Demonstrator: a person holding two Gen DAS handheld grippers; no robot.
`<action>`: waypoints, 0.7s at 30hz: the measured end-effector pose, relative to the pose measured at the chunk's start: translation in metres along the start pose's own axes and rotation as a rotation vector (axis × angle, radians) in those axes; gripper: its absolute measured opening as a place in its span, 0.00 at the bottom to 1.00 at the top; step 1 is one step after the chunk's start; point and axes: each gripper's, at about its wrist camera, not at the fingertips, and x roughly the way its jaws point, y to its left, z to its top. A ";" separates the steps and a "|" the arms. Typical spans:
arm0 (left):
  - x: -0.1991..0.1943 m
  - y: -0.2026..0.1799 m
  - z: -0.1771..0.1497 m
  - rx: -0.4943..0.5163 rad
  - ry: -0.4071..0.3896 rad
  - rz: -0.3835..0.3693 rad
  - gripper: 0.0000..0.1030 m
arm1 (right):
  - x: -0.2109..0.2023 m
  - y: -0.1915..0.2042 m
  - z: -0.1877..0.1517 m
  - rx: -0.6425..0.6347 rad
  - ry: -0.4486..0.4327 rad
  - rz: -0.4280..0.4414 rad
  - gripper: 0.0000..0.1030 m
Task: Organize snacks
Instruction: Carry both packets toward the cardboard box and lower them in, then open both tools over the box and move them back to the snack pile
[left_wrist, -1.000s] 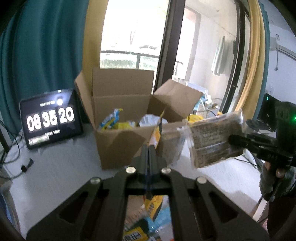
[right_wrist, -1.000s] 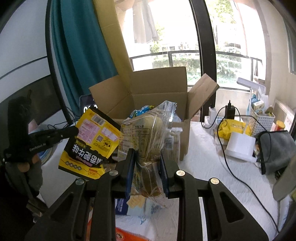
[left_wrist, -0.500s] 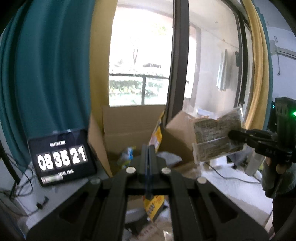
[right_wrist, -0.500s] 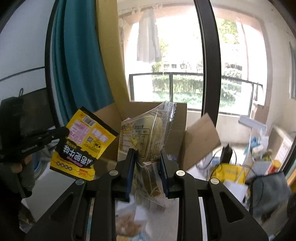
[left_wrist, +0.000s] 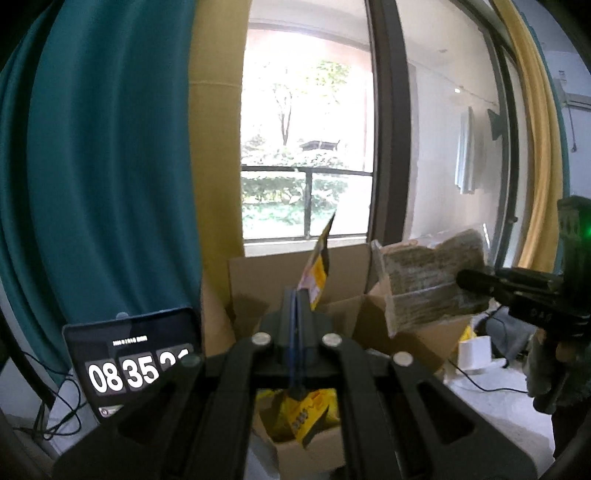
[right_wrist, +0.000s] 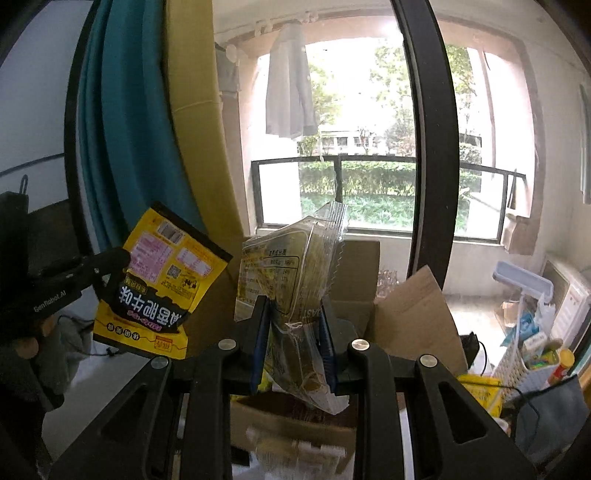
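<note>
We grip both packs as before: left gripper (left_wrist: 296, 295) clamps the yellow pouch (right_wrist: 159, 280), right gripper (right_wrist: 295, 317) the clear pack (right_wrist: 295, 266). Against earlier, the box (left_wrist: 332, 273) sits lower, below our fingers; more window shows.

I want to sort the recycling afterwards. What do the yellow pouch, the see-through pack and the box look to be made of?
Yellow pouch: glossy printed plastic film, probably, with sealed edges. See-through pack: clear crinkly plastic film with a serrated seal. Box: matte brown cardboard, apparently corrugated.
</note>
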 end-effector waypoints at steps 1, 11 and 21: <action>0.006 0.001 0.000 0.000 0.000 0.009 0.00 | 0.006 -0.001 0.002 0.006 -0.005 -0.005 0.26; 0.062 -0.001 -0.003 0.013 0.096 0.065 0.15 | 0.076 -0.011 0.002 0.076 0.016 -0.066 0.82; 0.044 0.004 -0.004 -0.067 0.062 0.009 1.00 | 0.060 0.004 0.000 0.013 0.002 -0.069 0.83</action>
